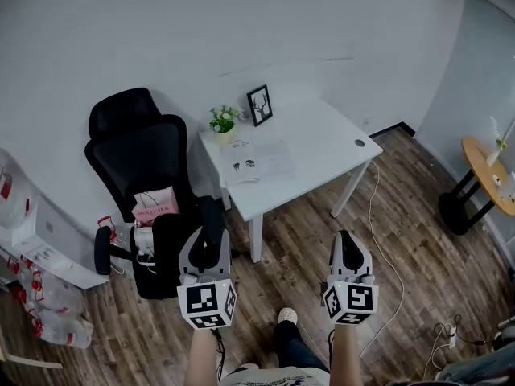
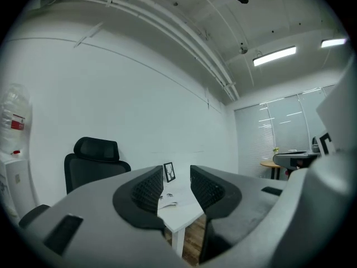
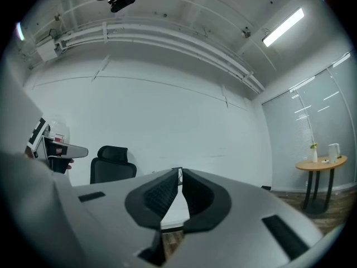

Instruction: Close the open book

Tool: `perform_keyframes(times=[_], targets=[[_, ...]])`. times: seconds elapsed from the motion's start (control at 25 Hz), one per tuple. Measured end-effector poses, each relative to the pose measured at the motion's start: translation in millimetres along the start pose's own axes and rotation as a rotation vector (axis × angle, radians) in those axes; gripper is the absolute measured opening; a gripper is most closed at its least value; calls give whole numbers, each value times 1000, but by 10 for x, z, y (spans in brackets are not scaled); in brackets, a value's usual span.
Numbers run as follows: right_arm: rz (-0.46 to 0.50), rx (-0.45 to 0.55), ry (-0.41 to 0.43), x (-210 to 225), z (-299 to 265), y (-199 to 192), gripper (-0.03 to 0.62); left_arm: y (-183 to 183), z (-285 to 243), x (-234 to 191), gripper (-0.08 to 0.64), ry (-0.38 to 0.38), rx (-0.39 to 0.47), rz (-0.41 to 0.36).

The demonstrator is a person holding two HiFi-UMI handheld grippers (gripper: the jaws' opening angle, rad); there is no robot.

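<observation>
left gripper (image 2: 177,175): jaws apart, nothing in them | right gripper (image 3: 179,175): jaws almost together, only a slit, nothing in them | book (image 1: 259,161): open, flat on white table (image 1: 322,147), well ahead of both pairs of jaws, seen far off through the left gap | chair (image 1: 137,147): ahead-left of the left jaws

Txt on book (image 1: 259,161) too small; round table (image 1: 488,167) cut by rt edge.
</observation>
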State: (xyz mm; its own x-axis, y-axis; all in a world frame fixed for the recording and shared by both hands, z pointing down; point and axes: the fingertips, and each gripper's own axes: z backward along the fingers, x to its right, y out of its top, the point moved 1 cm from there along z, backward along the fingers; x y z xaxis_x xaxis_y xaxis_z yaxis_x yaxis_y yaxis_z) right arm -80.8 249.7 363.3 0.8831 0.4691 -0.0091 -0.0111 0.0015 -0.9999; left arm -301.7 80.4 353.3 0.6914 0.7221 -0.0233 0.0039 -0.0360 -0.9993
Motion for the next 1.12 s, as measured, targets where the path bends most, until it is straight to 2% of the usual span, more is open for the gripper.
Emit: perform_keyframes(times=[0.16,0.4,0.72,1.12], targets=[[5,9,52,354,-624,99,35,74,-589,155,144,50,-2,10],[-7,20,119,818,-1355,164,35,128,-1312,400,153,93,18,78],[-30,-12,163,1154,-1899,-32,35,-95,-1840,491,156,152,-39,127],[-39,-30,169,1399,-2606,-235,35,-279,-2496,352,155,192,-58,138]])
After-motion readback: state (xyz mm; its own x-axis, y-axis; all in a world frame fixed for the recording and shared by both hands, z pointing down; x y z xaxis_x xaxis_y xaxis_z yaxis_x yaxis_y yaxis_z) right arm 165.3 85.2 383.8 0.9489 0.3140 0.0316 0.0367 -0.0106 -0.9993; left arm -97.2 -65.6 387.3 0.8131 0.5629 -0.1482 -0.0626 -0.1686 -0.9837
